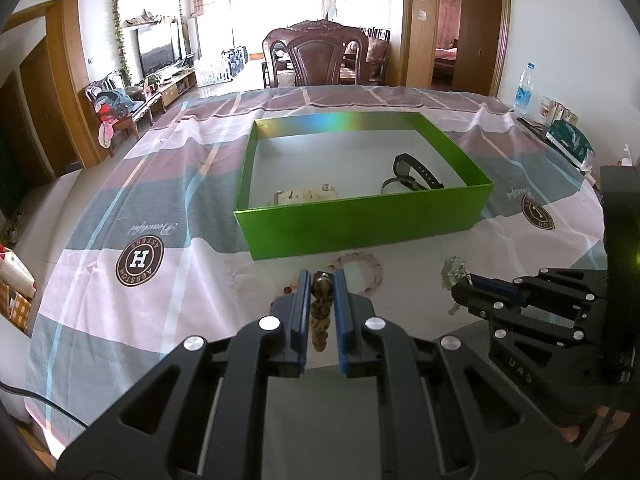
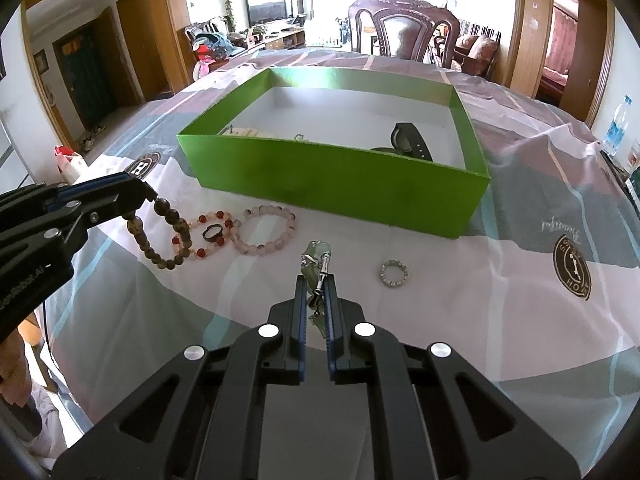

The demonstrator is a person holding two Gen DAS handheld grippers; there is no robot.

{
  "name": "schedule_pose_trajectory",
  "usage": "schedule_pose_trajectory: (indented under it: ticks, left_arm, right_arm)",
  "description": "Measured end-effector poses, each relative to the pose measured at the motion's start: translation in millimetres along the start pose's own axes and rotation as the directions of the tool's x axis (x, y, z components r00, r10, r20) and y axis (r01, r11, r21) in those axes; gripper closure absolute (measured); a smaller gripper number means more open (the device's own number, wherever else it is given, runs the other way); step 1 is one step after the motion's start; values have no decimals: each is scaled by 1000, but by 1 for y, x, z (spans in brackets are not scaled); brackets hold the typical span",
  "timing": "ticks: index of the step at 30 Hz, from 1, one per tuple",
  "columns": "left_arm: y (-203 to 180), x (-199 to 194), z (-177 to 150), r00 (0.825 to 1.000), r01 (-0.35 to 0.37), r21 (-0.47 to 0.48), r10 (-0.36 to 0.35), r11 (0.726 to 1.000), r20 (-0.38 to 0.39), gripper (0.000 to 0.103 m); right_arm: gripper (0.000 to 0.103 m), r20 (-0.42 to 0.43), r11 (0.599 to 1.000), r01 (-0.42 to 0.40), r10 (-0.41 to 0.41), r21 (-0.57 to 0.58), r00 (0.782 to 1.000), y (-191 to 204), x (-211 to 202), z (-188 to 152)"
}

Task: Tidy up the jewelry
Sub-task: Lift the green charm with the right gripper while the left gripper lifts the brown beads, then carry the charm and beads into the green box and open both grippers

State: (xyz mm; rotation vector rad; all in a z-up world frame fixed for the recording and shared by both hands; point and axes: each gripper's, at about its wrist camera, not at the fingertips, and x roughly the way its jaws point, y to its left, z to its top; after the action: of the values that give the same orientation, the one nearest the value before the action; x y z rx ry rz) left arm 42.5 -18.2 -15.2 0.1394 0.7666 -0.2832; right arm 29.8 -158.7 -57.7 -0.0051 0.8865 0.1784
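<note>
My left gripper point(image 2: 150, 196) is clamped on one bead of the dark brown beaded bracelet point(image 2: 160, 236), whose loop trails down onto the striped pink-and-grey tablecloth point(image 2: 500, 280) and rests against the red-and-pale beaded bracelet point(image 2: 208, 236) with the small dark ring point(image 2: 212, 233) inside it. A lift may therefore drag these neighbours along, or the round bead may slip from the pads. Next to the right lies the pale pink beaded bracelet point(image 2: 266, 228), untouched. My right gripper point(image 2: 316, 284) is closed on the green pendant with silver clasp point(image 2: 318, 258); the grip sits on thin metal links, so the piece may swing or drop short of the open green cardboard box point(image 2: 332, 180), which stands just beyond and already holds a black-strapped watch point(image 2: 408, 136) and a pale item. The silver beaded ring point(image 2: 394, 273) lies further right, free. Legible writing: the cloth's round emblem carries an "H"; its ring lettering and the cursive word are too distorted to read surely.
</note>
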Motion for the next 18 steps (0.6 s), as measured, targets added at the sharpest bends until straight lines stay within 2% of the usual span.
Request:
schedule_pose_trajectory:
  ticks: [9, 18]
  left_arm:
    - [2, -6, 13, 1000, -8, 4, 8, 1000, 30, 91]
    - [-1, -4, 11, 1000, 2, 5, -2, 1000, 19, 91]
  right_arm:
    - [95, 44, 1000, 12, -12, 1, 999, -4, -14, 9]
    - [94, 19, 1000, 2, -2, 3, 1000, -3, -5, 5]
